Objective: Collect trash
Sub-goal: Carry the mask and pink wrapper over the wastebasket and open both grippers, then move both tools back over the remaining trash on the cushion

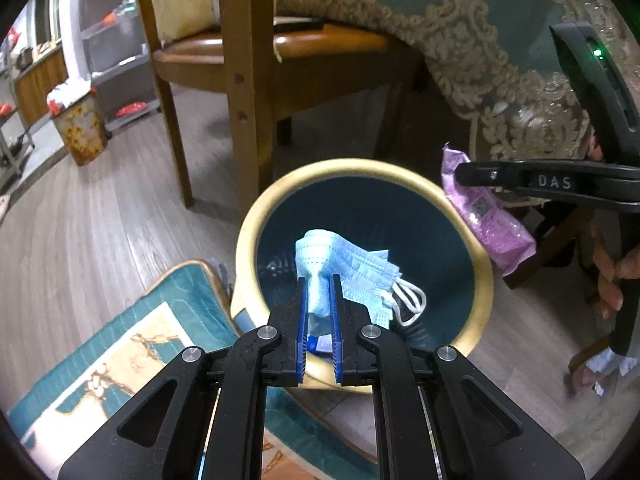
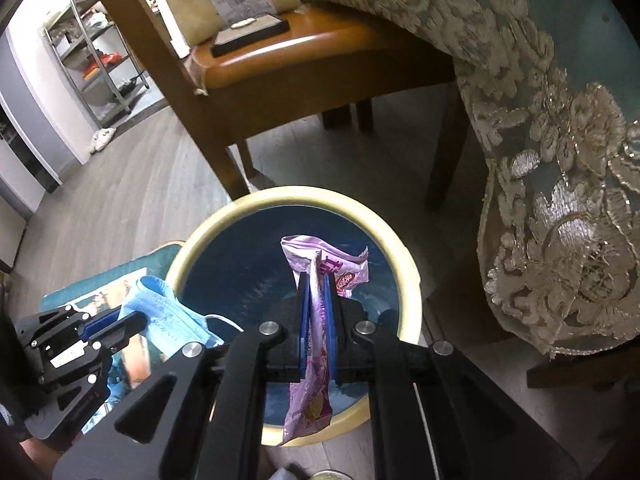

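Note:
A round trash bin with a cream rim [image 1: 400, 170] and dark blue inside stands on the floor; it also shows in the right wrist view [image 2: 288, 194]. My left gripper [image 1: 320, 280] is shut on a light blue face mask [image 1: 352, 264] and holds it over the bin's mouth; the mask also shows in the right wrist view [image 2: 164, 312]. My right gripper [image 2: 316, 276] is shut on a crumpled purple wrapper [image 2: 336, 264] above the bin. In the left wrist view the wrapper [image 1: 488, 220] hangs at the bin's right rim.
A wooden chair [image 2: 304, 52] stands just behind the bin, with a dark flat box [image 2: 248, 34] on its seat. A lace-edged tablecloth [image 2: 560, 160] hangs at the right. A teal patterned mat [image 1: 120, 344] lies left of the bin. A floral bin [image 1: 82, 128] stands far left.

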Motion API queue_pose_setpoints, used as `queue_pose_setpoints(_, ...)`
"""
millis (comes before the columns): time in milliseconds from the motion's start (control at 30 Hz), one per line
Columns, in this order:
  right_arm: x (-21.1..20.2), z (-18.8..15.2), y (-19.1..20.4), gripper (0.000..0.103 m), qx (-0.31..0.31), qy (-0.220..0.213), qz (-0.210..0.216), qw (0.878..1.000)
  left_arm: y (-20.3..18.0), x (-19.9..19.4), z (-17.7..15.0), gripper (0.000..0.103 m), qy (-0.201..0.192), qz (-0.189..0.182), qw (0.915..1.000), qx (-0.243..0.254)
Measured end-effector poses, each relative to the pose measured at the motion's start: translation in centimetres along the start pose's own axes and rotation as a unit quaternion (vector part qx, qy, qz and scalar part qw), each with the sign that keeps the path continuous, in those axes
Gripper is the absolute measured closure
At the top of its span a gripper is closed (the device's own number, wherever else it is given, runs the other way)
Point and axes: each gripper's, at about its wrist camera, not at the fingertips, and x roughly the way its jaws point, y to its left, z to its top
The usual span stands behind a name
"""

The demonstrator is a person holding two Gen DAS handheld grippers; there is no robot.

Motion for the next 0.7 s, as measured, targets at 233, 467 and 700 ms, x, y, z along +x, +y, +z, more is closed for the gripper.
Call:
queue_pose_setpoints(233, 1.4, 0.5, 0.4, 0.096, 0.01, 0.009, 0.019, 1.0, 0.0, 1.4, -0.1, 0.089, 0.007, 0.0, 1.0, -0.002)
queue_pose_setpoints(467, 0.9, 1.0, 1.3, 0.08, 0.021, -0.003, 0.034, 0.999, 0.6, 0.6, 0.0, 0.062, -0.003, 0.006, 0.9999, -0.012)
queue_pose_setpoints(700, -0.6, 1.7, 2.5, 0.064, 0.021, -0.02, 0.037, 0.999, 2.3, -4.0, -0.5, 0.061, -0.023, 0.03, 0.9992, -0.01)
